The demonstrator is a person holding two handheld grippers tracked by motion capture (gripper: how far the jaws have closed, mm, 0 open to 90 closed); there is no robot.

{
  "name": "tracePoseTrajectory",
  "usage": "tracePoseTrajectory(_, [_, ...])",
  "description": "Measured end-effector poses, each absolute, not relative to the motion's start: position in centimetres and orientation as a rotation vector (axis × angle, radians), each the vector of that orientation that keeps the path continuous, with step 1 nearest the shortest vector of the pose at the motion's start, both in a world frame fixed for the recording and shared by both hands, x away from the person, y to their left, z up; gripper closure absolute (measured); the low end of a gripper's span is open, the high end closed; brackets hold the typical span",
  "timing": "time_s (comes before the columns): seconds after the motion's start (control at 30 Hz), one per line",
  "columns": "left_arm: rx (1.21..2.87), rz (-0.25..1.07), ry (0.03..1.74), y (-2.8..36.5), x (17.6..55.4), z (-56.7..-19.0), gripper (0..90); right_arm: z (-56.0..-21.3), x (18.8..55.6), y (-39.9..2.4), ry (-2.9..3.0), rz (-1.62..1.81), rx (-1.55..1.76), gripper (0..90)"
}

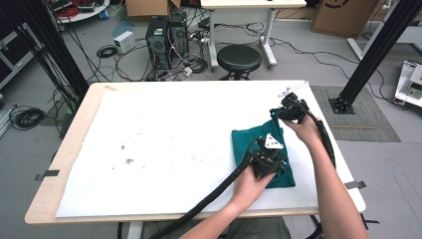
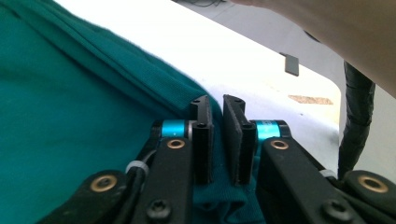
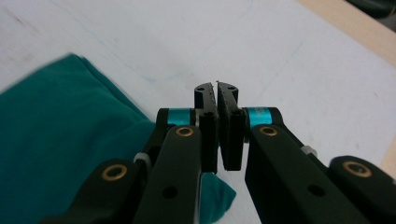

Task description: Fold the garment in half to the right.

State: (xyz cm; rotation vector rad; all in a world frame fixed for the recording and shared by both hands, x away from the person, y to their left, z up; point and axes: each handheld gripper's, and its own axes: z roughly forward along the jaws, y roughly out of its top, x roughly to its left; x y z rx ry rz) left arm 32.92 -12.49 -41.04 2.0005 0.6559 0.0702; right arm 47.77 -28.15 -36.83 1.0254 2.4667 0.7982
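A folded teal cloth (image 1: 251, 144) lies on the right part of the white-covered table (image 1: 164, 124). My left gripper (image 1: 271, 162) rests on the cloth's near right part. In the left gripper view its jaws (image 2: 218, 105) stand a narrow gap apart at a folded edge of the cloth (image 2: 70, 116), and the pads do not press on it. My right gripper (image 1: 278, 113) sits at the cloth's far right corner. Seen in the right gripper view, that gripper (image 3: 215, 88) is shut, tips touching over the white cover, with the cloth (image 3: 56, 135) to its left and beneath it.
The table's right edge runs close beside both hands. A forearm (image 2: 336, 32) and black cable (image 2: 357, 116) cross the left gripper view. Behind the table stand a black stool (image 1: 239, 59), computer towers (image 1: 166, 37) and loose cables on the floor.
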Motion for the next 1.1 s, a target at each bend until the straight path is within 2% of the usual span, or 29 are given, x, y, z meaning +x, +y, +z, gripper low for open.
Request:
tracePoseTrajectory(0.07, [1.972, 0.062, 0.619, -12.5, 32.6, -40.8, 59.5, -37.1, 47.8, -28.0, 2.455, 0.757, 1.046, 79.6])
tracePoseTrajectory(0.1, [1.959, 0.079, 0.599, -12.3, 32.3, -40.5, 54.7, -37.1, 47.8, -27.9, 2.444, 0.753, 1.057, 76.5])
tracePoseTrajectory(0.2, [1.915, 0.107, 0.562, -11.1, 31.8, -39.5, 49.9, -36.5, 47.5, -28.2, 2.395, 0.795, 1.104, 67.3])
tracePoseTrajectory(0.37, [1.885, 0.189, 0.545, -7.1, 31.3, -37.6, 47.9, -35.7, 46.8, -28.7, 2.363, 0.826, 1.152, 64.2])
tracePoseTrajectory(0.63, [1.831, 0.329, 0.628, 2.2, 30.9, -35.9, 46.7, -38.2, 46.5, -30.6, 2.384, 0.895, 1.262, 67.9])
tracePoseTrajectory(0.67, [1.830, 0.351, 0.638, 3.3, 30.9, -35.8, 46.7, -38.4, 46.4, -30.8, 2.385, 0.906, 1.276, 69.9])
tracePoseTrajectory(0.8, [1.812, 0.394, 0.699, 7.4, 30.6, -35.8, 45.8, -38.8, 46.5, -31.2, 2.411, 0.904, 1.258, 87.8])
tracePoseTrajectory(1.03, [1.770, 0.497, 0.782, 13.0, 29.4, -35.9, 45.9, -39.3, 46.2, -30.6, 2.332, 0.775, 1.197, 89.1])
tracePoseTrajectory(1.1, [1.748, 0.508, 0.799, 14.2, 29.1, -35.9, 45.9, -39.7, 46.2, -30.8, 2.311, 0.778, 1.208, 83.5])
